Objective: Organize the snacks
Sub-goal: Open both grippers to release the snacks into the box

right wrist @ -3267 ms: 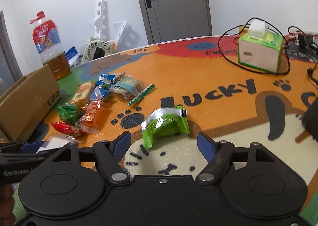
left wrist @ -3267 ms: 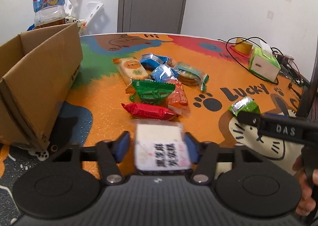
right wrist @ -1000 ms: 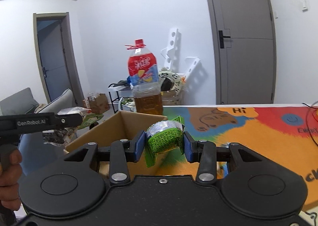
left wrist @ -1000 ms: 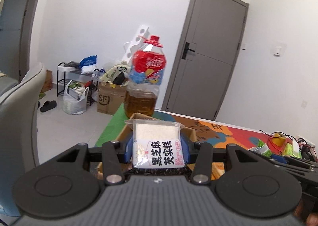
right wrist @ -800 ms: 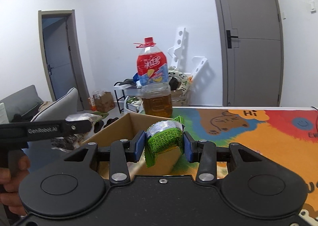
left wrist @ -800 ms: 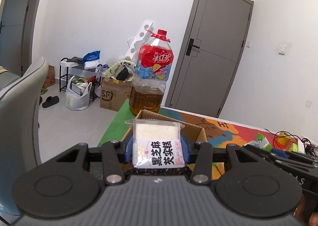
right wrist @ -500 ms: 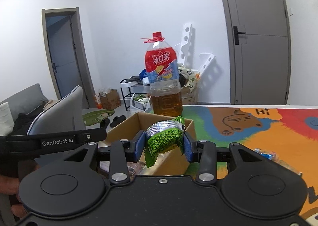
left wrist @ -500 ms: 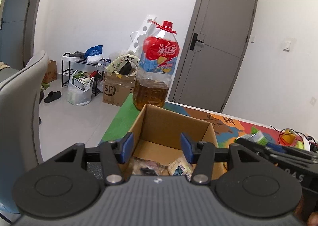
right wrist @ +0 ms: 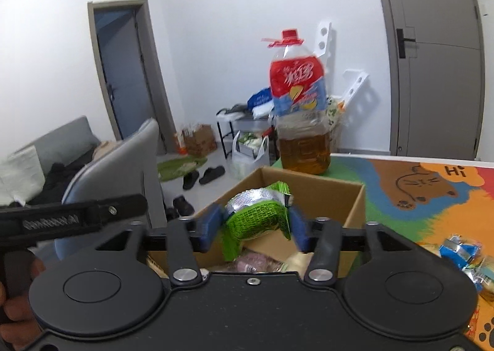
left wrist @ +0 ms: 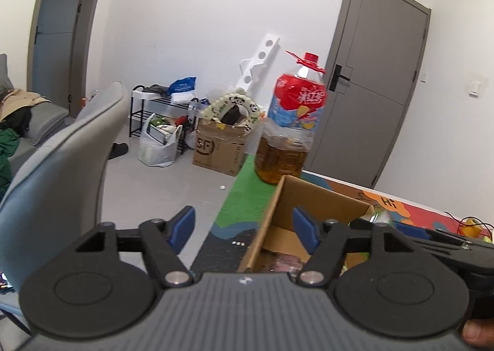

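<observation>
- The right gripper (right wrist: 254, 229), at frame centre, was clamped on the crinkled green foil snack packet (right wrist: 257, 219), poised above the open brown cardboard box (right wrist: 355, 205)
- The left gripper (left wrist: 244, 229) stood apart, holding nothing
- Judged best: release well inside the rim

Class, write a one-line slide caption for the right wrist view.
Right gripper holds a green snack over the box.
</observation>
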`<state>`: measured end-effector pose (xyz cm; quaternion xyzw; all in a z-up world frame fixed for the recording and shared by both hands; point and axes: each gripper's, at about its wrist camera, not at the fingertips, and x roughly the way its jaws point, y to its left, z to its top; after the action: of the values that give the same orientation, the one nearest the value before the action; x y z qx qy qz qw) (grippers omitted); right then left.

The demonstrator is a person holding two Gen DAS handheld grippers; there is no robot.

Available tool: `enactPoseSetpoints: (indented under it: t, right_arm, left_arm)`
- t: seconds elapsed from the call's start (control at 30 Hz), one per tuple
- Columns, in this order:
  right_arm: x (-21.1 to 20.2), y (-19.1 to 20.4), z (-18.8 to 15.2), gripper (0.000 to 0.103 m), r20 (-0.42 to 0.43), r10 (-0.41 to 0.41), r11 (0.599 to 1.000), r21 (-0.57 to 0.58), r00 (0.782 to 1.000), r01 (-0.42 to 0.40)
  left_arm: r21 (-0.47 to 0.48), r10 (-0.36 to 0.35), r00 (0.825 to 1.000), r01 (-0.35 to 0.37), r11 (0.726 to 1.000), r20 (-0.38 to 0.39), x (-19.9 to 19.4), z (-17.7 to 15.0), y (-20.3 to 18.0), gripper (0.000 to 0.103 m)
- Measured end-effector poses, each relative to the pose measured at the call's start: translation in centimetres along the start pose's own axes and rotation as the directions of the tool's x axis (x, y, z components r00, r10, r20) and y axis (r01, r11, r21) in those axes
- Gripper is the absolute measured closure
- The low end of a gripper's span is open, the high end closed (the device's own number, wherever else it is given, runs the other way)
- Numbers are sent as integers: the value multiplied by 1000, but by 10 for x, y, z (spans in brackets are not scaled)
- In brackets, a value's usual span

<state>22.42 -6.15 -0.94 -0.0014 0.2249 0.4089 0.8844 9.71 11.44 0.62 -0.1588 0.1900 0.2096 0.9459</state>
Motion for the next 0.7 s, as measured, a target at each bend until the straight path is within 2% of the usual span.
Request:
enactPoseSetpoints:
  t: [0.07, 0.23, 0.4, 0.7]
  right_arm:
    - [-1, 0, -3, 38, 3, -32, 999, 8, 999, 31]
    - [-11, -12, -7, 36, -7, -44, 997, 59, 999, 44]
    - [-29, -26, -10, 28, -1, -75, 993, 93, 997, 75]
    - [-58, -58, -23, 24, -16, -140, 980, 139, 990, 141]
  left_arm:
    - [6, 8, 1000, -8, 1000, 2, -2, -1, 1, 25]
    - [14, 8, 1000, -8, 1000, -11, -1, -4, -4, 16]
    - [32, -5, 1000, 5, 999, -9, -6, -8, -15, 12]
    - [51, -57, 998, 58, 997, -18, -13, -18, -43, 9]
